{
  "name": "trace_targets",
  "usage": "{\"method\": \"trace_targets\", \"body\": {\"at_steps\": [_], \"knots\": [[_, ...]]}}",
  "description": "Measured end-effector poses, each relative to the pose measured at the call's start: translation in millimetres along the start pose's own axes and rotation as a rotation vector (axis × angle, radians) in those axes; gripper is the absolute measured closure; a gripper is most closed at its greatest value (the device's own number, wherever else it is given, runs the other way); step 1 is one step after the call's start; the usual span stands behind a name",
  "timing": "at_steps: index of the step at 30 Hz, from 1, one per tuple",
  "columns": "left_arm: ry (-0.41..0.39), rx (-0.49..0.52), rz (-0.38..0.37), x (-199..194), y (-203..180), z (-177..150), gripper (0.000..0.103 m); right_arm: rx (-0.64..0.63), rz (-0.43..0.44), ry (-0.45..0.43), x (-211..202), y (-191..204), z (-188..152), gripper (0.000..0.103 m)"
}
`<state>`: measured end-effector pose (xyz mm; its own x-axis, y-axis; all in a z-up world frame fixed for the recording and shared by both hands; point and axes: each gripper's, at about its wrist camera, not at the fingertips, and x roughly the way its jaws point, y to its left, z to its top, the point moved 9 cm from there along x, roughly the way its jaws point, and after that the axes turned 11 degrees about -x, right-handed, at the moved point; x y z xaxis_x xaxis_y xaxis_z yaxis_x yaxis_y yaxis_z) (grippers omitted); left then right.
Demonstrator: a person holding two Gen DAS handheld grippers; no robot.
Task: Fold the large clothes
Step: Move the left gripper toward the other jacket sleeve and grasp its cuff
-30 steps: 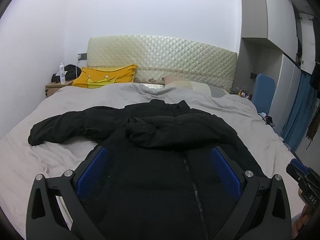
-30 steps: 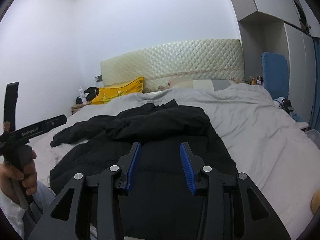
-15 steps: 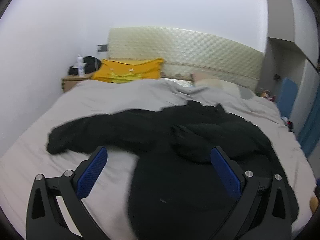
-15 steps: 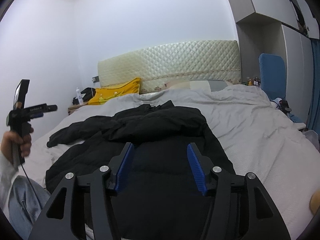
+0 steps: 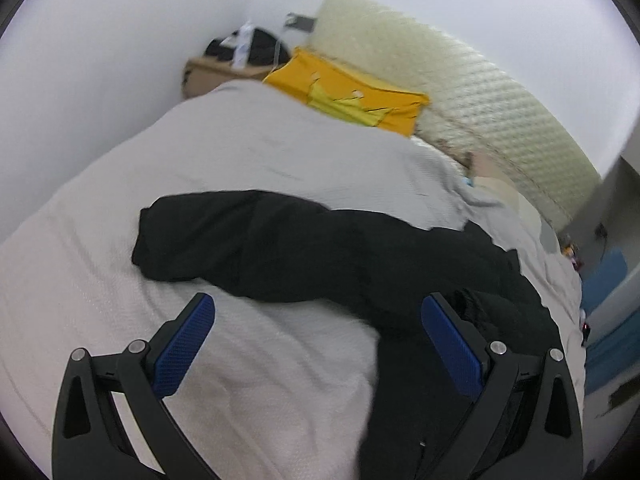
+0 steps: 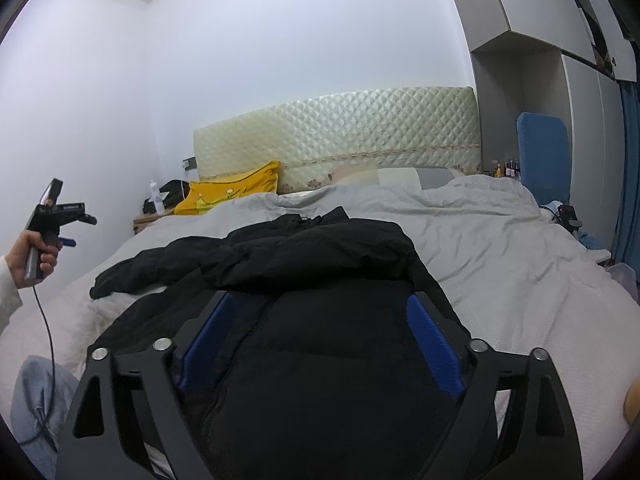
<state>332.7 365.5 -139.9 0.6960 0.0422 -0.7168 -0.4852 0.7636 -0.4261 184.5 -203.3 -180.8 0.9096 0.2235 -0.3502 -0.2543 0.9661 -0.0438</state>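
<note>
On bed [image 6: 520, 264]: one black jacket [image 6: 320, 264], apparently one yellow pillow [image 5: 352, 96]

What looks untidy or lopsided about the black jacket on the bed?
The black jacket looks half folded: one sleeve sticks out flat across the grey bedspread, while the other side is bunched over the chest. Nothing looks torn or spilled. Both grippers hold nothing.

Jacket [image 6: 320, 264] hem cut off by the lower edge, left view motion-blurred, nightstand [image 6: 154, 220] items too small to tell, person's arm [image 6: 8, 284] cropped at left edge
</note>
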Motion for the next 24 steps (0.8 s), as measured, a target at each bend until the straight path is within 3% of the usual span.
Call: {"method": "trace_targets", "body": {"at_steps": [4,11,15,24], "knots": [[0.05,-0.085,-0.01,29,35,6,0.0,-0.013,-0.013,0.016,7,4,-1,0.001],[0.172,-0.417,-0.125,87,108,0,0.001,-0.001,-0.014,0.053,20,18,-4,0.0],[0.193,-0.558,-0.157,112,147,1,0.001,0.003,-0.017,0.082,31,25,-3,0.0],[0.2,-0.725,-0.212,164,192,10,0.001,0.074,-0.031,0.127,55,27,-1,0.0]]}}
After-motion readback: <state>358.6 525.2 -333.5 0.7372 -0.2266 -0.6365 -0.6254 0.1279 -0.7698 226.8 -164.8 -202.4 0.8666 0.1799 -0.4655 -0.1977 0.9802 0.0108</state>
